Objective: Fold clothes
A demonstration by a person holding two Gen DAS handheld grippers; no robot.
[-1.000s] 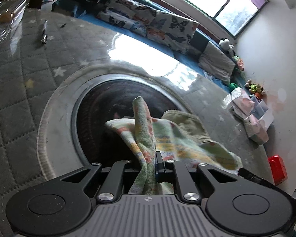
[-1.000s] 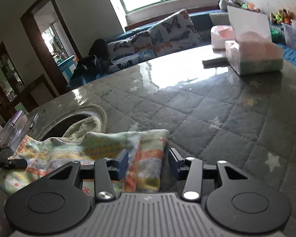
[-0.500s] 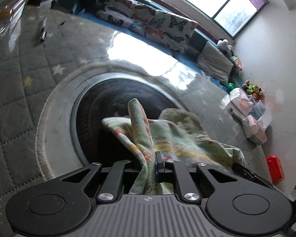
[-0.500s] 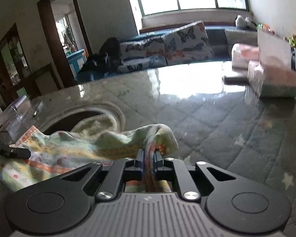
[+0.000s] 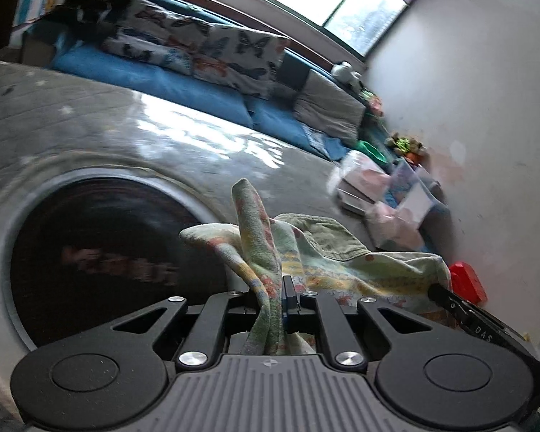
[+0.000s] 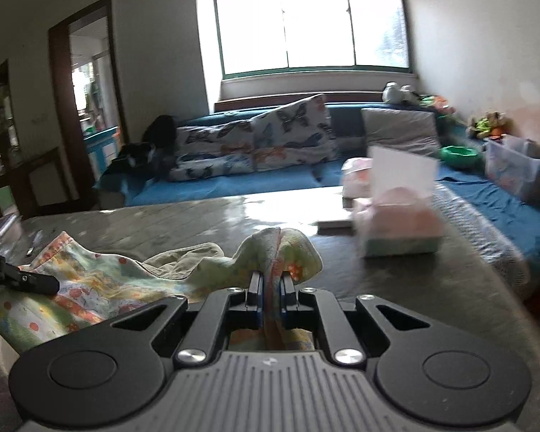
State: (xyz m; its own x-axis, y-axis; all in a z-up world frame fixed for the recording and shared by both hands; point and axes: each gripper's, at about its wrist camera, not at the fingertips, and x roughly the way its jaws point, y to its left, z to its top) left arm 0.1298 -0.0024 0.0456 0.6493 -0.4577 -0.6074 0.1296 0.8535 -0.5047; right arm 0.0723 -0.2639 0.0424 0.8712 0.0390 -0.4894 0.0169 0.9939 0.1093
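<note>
A pale green patterned garment (image 5: 327, 252) with yellow and orange prints hangs stretched between my two grippers above the grey quilted table (image 5: 90, 122). My left gripper (image 5: 275, 295) is shut on one bunched edge of it. My right gripper (image 6: 271, 288) is shut on the opposite edge, and the garment (image 6: 100, 280) sags to the left of it. The right gripper's tip (image 5: 460, 306) shows at the right in the left wrist view. The left gripper's tip (image 6: 21, 279) shows at the far left in the right wrist view.
A round dark basin (image 5: 100, 252) with a pale rim is set in the table under the garment's left end. Tissue boxes (image 6: 399, 223) stand on the table's right side. A red box (image 5: 468, 282) lies beyond. A blue couch with butterfly cushions (image 6: 255, 144) runs behind the table.
My right gripper closed on the garment's edge. Both grippers then rose and tilted up, lifting the garment off the table. The left grip stayed the same.
</note>
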